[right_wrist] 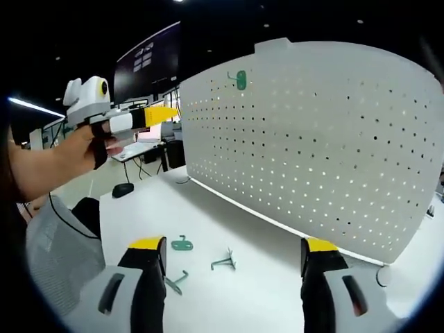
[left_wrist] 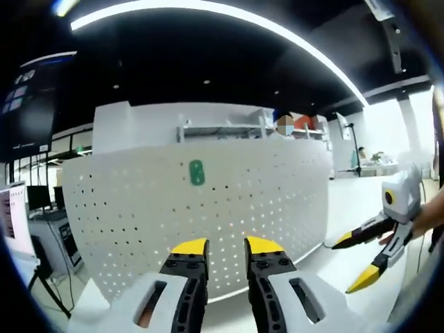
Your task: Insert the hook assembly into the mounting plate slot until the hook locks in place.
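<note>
- Left gripper (left_wrist: 225, 248): yellow-tipped jaws slightly apart, holding nothing, facing the white pegboard (left_wrist: 208, 208).
- Right gripper (right_wrist: 234, 246): jaws wide apart, empty.
- Three green hooks (right_wrist: 182, 243) loose on the white table (right_wrist: 263, 277); a green hook (left_wrist: 197, 173) hangs on the pegboard.
- Dark ceiling, strip light (left_wrist: 229, 14).

1. My left gripper view sits low behind its own jaws, facing the white pegboard (left_wrist: 201, 208) nearly square-on and close; board fills the middle, dark ceiling above
2. Right gripper (left_wrist: 357, 260) enters that view from the right edge
3. My right gripper view looks along the board (right_wrist: 312, 139) at a slant from farther back, tilted down onto the white tabletop (right_wrist: 250, 277)
4. Left gripper (right_wrist: 163, 114) shows at upper left there
5. Shared: the pegboard and the green hook (left_wrist: 197, 173) (right_wrist: 239, 80) mounted near its top
</note>
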